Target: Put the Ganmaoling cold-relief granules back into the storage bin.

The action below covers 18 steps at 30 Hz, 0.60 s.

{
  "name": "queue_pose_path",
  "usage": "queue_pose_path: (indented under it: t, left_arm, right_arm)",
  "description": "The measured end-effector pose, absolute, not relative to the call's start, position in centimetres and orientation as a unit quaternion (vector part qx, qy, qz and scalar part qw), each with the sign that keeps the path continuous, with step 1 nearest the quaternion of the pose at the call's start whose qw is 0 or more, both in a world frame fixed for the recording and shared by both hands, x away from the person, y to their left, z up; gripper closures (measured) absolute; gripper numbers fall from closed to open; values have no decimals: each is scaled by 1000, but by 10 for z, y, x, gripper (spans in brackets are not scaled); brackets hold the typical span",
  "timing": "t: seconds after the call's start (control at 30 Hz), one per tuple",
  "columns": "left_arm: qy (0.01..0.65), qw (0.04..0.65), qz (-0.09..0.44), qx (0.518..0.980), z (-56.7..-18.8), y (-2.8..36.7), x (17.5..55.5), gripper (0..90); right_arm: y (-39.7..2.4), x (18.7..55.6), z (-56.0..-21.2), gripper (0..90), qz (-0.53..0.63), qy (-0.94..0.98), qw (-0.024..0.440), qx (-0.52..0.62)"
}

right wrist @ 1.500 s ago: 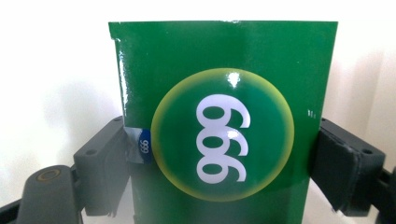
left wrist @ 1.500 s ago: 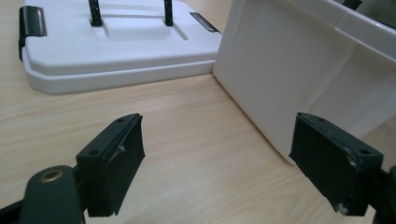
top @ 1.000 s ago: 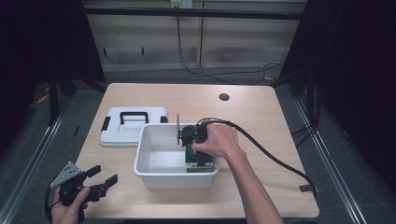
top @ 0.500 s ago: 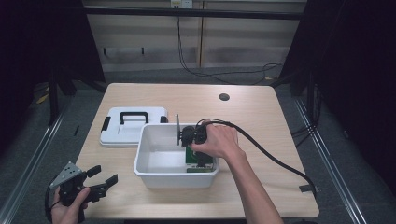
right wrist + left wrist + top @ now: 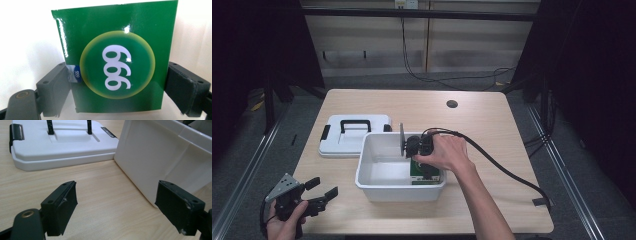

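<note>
Apparently nothing is moving since a second ago: the right gripper [image 5: 424, 167] is staying down in the white bin [image 5: 382, 187], its jaws seemingly pressing both edges of the green box [image 5: 115, 65], while the left gripper [image 5: 323, 192] is waiting wide open and empty beside the lid [image 5: 62, 145].

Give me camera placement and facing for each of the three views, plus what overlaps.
High view: fixed above the person's side, looking forward and down on the light wooden table; both forearms enter from below, left gripper at lower left.
Left gripper view: rides the left gripper, low over the table, facing the white plastic bin and flat white lid with black handle; jaws apart.
Right gripper view: rides the right gripper, inside the bin, jaws against the glossy green box printed 999.
Shared: bin, lid.
</note>
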<state>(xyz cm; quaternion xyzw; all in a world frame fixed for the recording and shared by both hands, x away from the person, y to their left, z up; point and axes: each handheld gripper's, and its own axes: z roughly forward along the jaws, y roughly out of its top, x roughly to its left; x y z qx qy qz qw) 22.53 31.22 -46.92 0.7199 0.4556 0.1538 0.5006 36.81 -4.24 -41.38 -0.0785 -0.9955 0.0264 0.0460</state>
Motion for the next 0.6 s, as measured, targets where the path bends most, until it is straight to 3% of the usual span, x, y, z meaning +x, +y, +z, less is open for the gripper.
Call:
queue_pose_path:
  t: [0.6]
  left_arm:
    - [457, 501, 152, 719, -469, 312, 225, 170]
  right_arm:
    - [-47, 368, -406, 102, -5, -996, 55, -65]
